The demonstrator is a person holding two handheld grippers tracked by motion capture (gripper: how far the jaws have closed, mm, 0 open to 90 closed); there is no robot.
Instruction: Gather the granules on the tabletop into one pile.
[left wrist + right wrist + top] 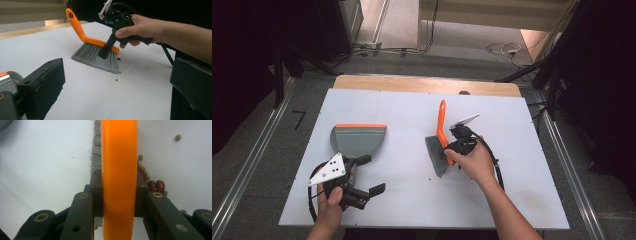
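An orange-handled brush (441,121) with grey bristles (437,154) stands bristles-down on the white table (402,200). My right gripper (453,151) is shut on its orange back, one jaw on each side (119,195). In the left gripper view, the brush (93,53) and the right gripper (108,47) lie ahead across the table. A grey dustpan (359,138) with an orange lip lies at the left. My left gripper (369,175) is open just in front of the dustpan, holding nothing (117,95). Small green and red beans (150,182) lie beside the bristles (96,150).
A few stray beans (117,80) dot the table near the brush. The table's wooden far edge (422,84) runs along the back. Metal rails (247,170) flank both sides of the table, and cables (507,49) lie on the floor beyond.
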